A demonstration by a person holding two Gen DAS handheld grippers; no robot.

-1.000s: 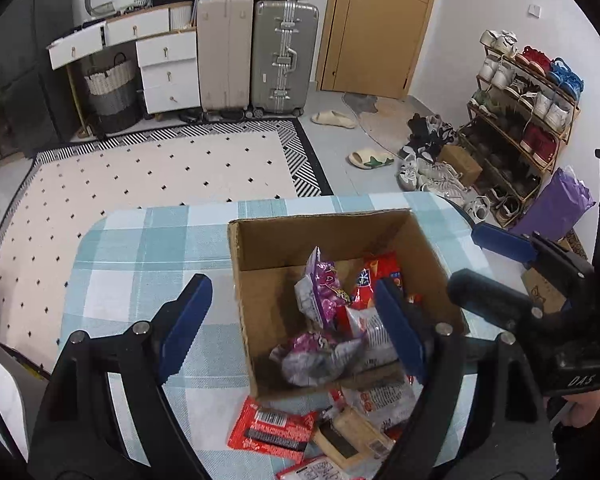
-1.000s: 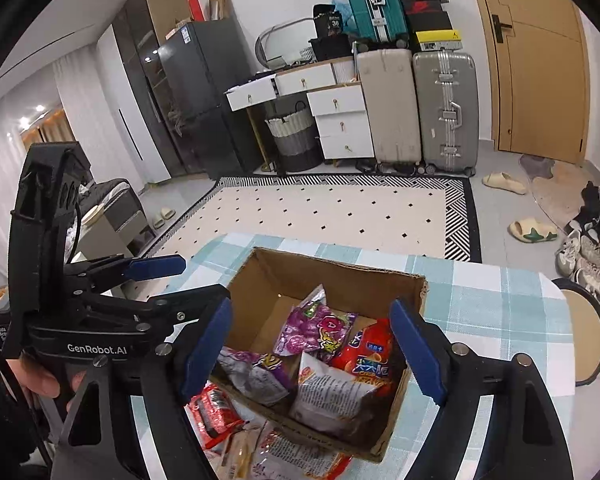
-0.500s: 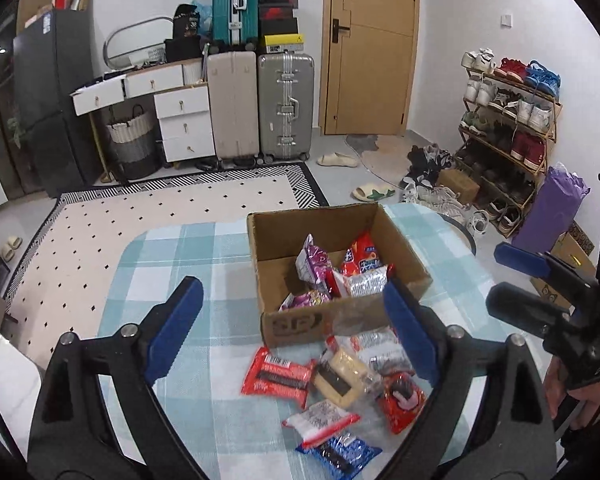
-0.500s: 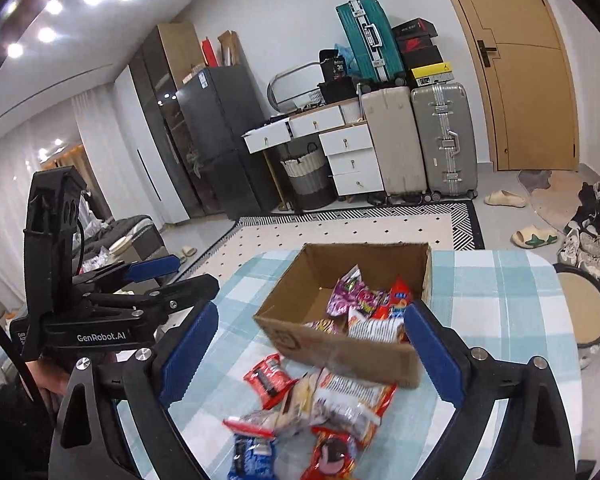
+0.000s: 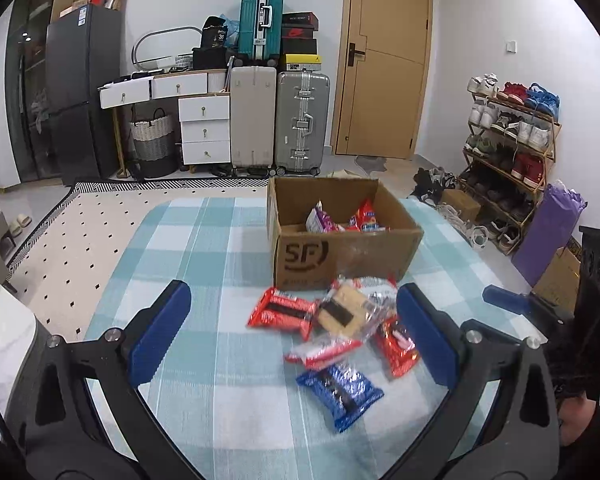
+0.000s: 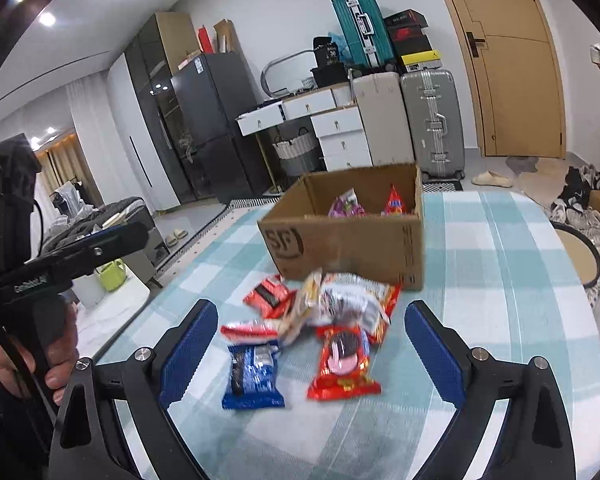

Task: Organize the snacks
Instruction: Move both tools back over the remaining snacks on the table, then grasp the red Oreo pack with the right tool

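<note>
left wrist view: left gripper (image 5: 292,330) opening empty, right gripper (image 6: 310,350) spread empty, snacks (image 5: 340,332) heaped beside box (image 5: 340,256) for sorting.

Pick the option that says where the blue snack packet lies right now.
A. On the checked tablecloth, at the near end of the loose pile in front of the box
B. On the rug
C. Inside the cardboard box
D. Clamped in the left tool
A: the blue snack packet lies flat on the checked tablecloth, nearest the cameras in the loose pile, in front of the cardboard box and touched by neither tool.
</note>
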